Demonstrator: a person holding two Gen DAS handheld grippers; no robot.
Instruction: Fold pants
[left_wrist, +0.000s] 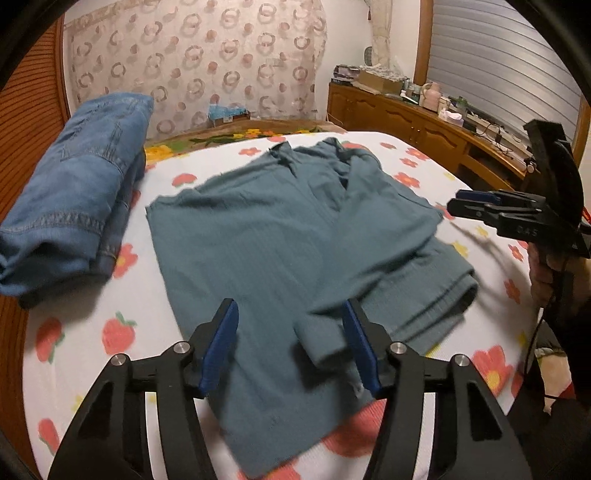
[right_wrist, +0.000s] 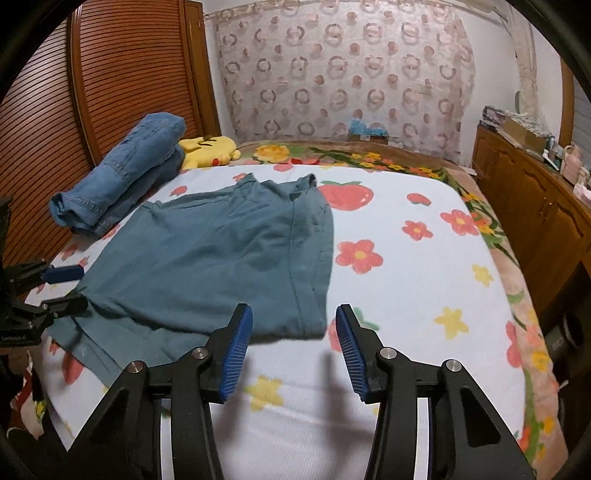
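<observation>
- Both tongs hang released over the bed (right_wrist: 406, 266): left tongs (left_wrist: 290, 343) above the teal pants (left_wrist: 266, 236), right tongs (right_wrist: 293, 345) just beside them.
- Pants lie partly folded on the flowered sheet; folded jeans (left_wrist: 70, 206) beside them, near the slatted wardrobe (right_wrist: 122, 74).
- Wooden dresser (left_wrist: 406, 114) clutter is too small to identify.

You're facing a bed (right_wrist: 406, 266) in a flower-print sheet, with a circle-patterned curtain (right_wrist: 343, 74) on the far wall. A slatted wooden door (right_wrist: 122, 70) stands to your left. A cluttered wooden cabinet (left_wrist: 402, 118) runs along your right, below closed shutters (left_wrist: 495, 55).
</observation>
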